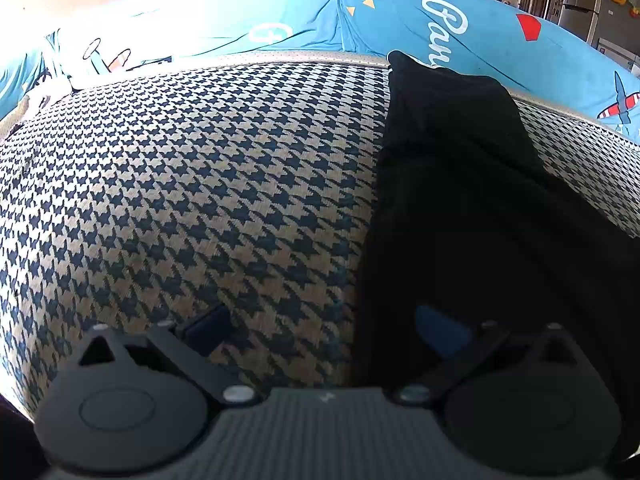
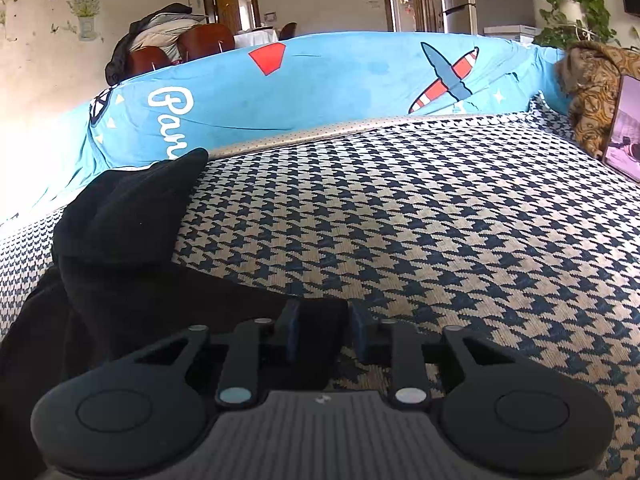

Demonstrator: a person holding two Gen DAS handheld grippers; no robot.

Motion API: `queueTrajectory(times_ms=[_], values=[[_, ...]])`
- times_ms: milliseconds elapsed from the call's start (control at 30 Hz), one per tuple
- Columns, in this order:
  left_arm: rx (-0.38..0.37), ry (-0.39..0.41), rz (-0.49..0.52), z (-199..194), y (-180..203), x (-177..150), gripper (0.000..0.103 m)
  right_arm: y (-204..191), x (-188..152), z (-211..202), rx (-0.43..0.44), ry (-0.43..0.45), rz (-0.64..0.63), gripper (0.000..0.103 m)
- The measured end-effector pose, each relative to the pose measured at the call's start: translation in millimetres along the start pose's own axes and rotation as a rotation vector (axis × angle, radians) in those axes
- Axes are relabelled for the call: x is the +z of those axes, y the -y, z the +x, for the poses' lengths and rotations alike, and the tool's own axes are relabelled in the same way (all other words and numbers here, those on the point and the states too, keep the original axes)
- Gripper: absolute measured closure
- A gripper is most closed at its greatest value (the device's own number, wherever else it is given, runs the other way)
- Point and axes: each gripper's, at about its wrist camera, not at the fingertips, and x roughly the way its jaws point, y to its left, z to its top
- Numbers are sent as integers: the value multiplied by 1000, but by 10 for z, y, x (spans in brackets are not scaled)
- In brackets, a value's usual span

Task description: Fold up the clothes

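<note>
Resting low over the houndstooth cover [image 1: 180,184], my left gripper [image 1: 324,328] has its fingers spread wide, released, with nothing between them. One dark pad [image 1: 208,326] sits on the patterned cloth at the left; the other, blue-faced pad [image 1: 440,330] lies against the black garment [image 1: 460,200] at the right. That garment runs as a long dark strip from just in front of my fingers up to the far edge of the cover, where its tip reaches the pale perforated trim [image 1: 300,56] and the blue printed sheet [image 1: 480,40] behind it.

My right gripper [image 2: 324,332] has its fingers drawn in, with only a narrow gap between the pads. A corner of the black garment [image 2: 132,240] lies in that gap, though I cannot tell whether the pads truly pinch it or only flank it. From this side the garment spreads off to the left, bunched and creased, with a folded flap pointing toward the blue sheet [image 2: 320,88]. The houndstooth cover [image 2: 440,220] stretches bare to the right.

As for containers, the only one in sight is a white pot [image 2: 572,8] far back at the right, holding a green trailing plant [image 2: 588,28]. Near it, a brown patterned cloth [image 2: 592,96] is heaped at the edge of the cover.
</note>
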Motion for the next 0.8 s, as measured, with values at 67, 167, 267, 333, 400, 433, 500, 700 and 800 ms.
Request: queueTrajectory(times_ms=[67,167,267,333,400,433,500,700,800], values=[[0,1,1,3,-1,-1,0,-14,-2,18,3,4,-13,88],[0,3,-3,2,-10,-3,0,-29,1,-31,23,16,-3,90],[1,4,-9,0,-22,-2,0,-94,33,-178,73,47,5,90],[0,5,-15,-6,-37,-1,0,-199,62,-328,136,69,-10,90],[-1,6,-22,-12,-54,1,0,-318,88,-487,209,88,-28,90],[-1,7,-25,-16,-63,2,0,-383,96,-570,250,95,-37,90],[-3,8,-32,-22,-80,4,0,-518,103,-732,331,107,-53,90],[-4,15,-62,-53,-158,19,0,-1011,-33,-1106,526,95,-115,90],[7,30,-101,-100,-263,36,0,-1291,-152,-1211,616,66,-158,90]])
